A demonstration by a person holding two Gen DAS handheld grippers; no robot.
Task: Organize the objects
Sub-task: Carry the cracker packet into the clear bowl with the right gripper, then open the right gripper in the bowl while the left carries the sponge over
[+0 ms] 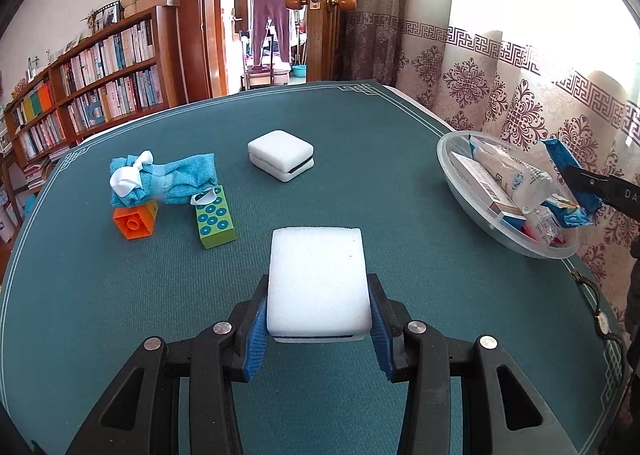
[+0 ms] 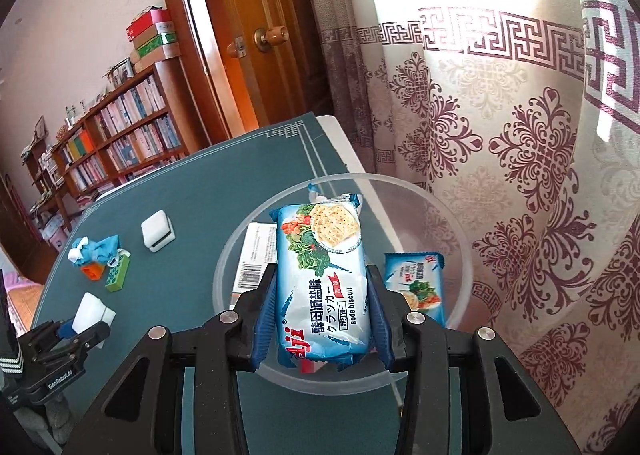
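- Left gripper (image 1: 318,319) clamps a white sponge (image 1: 318,281) squarely between its jaws, the sponge jutting toward 12 o'clock.
- Right gripper (image 2: 322,311) grasps a soda biscuit pack (image 2: 322,279) over the clear bowl (image 2: 456,211).

sponge (image 1: 318,279): matt white foam, kinda grainy on top
biscuit pack (image 2: 322,279): glossy crinkly plastic wrap
bowl (image 2: 460,223): clear smooth plastic
table mat (image 1: 120,315): matt teal cloth, ribbed weave
towel (image 1: 176,179): soft blue terry cloth
blocks (image 1: 214,221): smooth shiny plastic
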